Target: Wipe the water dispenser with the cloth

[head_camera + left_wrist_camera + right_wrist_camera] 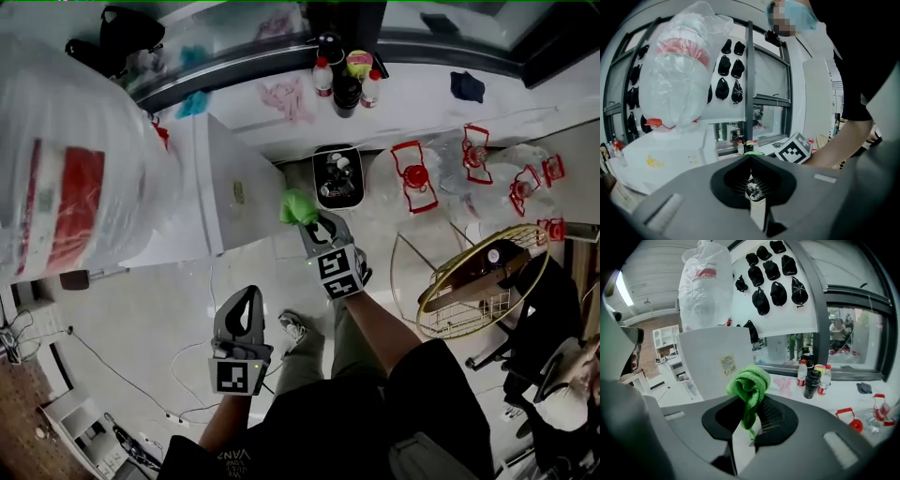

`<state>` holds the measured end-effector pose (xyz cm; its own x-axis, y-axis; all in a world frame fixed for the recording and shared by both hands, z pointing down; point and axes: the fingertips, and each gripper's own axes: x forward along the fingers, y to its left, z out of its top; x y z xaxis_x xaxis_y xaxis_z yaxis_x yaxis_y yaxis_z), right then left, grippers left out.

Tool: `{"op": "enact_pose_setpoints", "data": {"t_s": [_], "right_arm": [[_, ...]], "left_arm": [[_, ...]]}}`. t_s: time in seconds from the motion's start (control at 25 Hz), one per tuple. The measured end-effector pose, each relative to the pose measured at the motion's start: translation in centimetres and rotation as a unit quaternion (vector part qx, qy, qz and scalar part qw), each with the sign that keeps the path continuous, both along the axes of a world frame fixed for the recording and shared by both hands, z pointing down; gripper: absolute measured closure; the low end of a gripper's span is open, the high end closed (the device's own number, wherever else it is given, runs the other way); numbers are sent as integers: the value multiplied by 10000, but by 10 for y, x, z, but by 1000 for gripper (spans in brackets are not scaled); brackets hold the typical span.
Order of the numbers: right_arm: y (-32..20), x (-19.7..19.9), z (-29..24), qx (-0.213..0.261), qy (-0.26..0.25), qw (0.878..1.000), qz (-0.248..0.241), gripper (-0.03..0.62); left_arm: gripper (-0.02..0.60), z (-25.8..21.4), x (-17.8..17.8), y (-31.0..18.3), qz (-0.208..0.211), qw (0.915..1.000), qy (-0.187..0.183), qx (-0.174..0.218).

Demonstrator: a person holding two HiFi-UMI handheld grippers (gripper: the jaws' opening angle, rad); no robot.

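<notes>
The white water dispenser (220, 183) stands at the left, and a large plastic-wrapped water bottle (75, 159) sits on top of it. My right gripper (311, 219) is shut on a bunched green cloth (298, 206), which it holds just off the dispenser's side panel. In the right gripper view the cloth (749, 383) sticks up from between the jaws, in front of the dispenser (712, 364) and its yellow label. My left gripper (251, 292) hangs lower, over the floor, with its jaws together and nothing in them. The left gripper view shows the dispenser (670, 150) and the bottle (677, 79) ahead.
Several drink bottles (344, 75) stand on the window ledge beside a pink rag (291, 98). A black bin (337, 176) is on the floor by the dispenser. Red-handled clear containers (412, 173) and a round gold wire frame (483, 281) are at the right. Cables run across the floor at the left.
</notes>
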<state>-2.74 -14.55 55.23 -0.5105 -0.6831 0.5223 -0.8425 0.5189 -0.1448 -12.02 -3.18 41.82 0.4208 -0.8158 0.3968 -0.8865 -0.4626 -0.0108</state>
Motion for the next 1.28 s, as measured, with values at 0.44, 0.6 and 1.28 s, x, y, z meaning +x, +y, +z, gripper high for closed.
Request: {"op": "enact_pose_setpoints", "data": {"t_s": [0.44,0.6,1.28], "right_arm": [[68,-30,70,-807,90,9964,-262,514],[75,-55,115,-1121,113,9922,-543,514],[-46,-101,203,-1363,482,9847,-973,514]], "left_arm": [[580,1,-22,23,-189,9995,-224,-124],[580,19,-21,24,-300,9991,-235,-207],[580,71,-40,-7,-1259,9894,-173,-698]]}}
